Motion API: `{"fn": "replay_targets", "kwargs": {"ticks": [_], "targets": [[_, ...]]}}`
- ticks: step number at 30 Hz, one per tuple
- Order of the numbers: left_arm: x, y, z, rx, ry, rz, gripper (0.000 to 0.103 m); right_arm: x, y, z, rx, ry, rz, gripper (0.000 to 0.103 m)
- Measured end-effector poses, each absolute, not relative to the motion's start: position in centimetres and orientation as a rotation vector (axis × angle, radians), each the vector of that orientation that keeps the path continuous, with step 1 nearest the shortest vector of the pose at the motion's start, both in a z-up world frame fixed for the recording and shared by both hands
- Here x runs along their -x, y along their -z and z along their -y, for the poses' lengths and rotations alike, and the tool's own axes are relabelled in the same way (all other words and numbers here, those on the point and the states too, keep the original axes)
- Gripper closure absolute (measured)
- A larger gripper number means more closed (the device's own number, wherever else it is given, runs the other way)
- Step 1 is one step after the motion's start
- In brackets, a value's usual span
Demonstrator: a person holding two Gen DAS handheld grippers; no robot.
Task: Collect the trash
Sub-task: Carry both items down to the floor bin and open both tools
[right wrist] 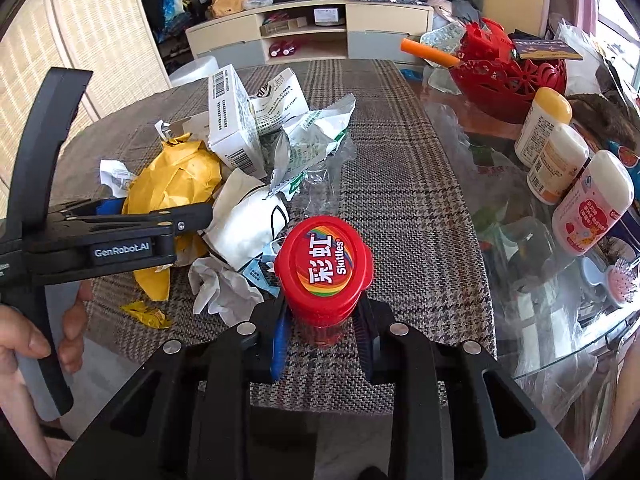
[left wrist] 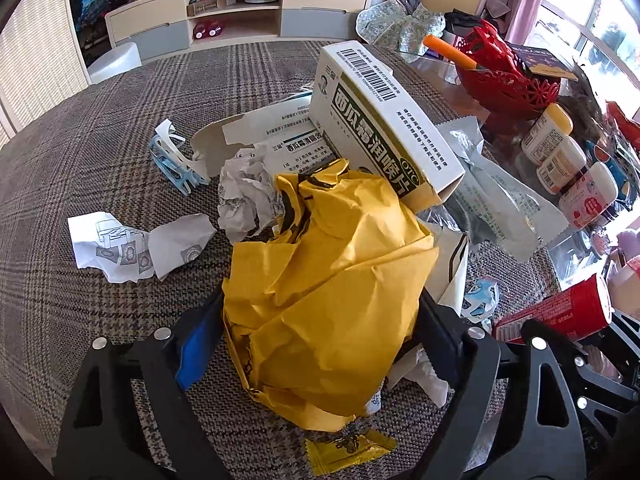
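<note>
Plaid tablecloth (left wrist: 100, 128), yellow wrapper (left wrist: 332, 300) between left claw (left wrist: 320, 344) (crumpled)

Left matte black plastic two-finger gripper (left wrist: 320, 344): angular arms with cut-out windows are showing round silver screw heads at each pivot. A blue pad (left wrist: 196, 350) is lining one finger; the other finger is showing plain black. From the right wrist view, its side is bearing white "GenRobot.AI" lettering, with a long curved black handle behind.

Right matte black plastic two-finger gripper (right wrist: 322, 330): same build and silver screws, and it is showing a blue strip (right wrist: 280, 340) on one finger and ribbed black on the other.
</note>
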State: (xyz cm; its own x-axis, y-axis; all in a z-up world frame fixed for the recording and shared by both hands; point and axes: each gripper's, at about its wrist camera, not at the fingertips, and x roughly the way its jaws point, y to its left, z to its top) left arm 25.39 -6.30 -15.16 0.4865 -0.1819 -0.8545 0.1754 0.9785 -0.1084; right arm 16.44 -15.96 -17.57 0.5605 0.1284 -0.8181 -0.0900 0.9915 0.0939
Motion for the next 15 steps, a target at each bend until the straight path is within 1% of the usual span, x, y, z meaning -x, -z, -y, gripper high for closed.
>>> {"fn": "replay_targets", "kwargs": {"ticks": [2, 7, 15], "targets": [[-25.2, 14.8, 6.3, 0.006, 0.217, -1.033, 0.028, -16.2, 17.1, 15.9, -0.04, -0.133, -0.955, 0.074], [-23.4, 12.3, 5.3, -0.009, 0.197, -0.973, 0.029, -15.4, 15.6, 16.1, -0.043, -0.139, -0.916, 0.074], [-17.2, 5.3, 3.3, -0.03, 0.147, -0.838, 0.029, -12.3, 11.9, 16.0, -0.051, -0.175, -0.816, 0.074]]}}
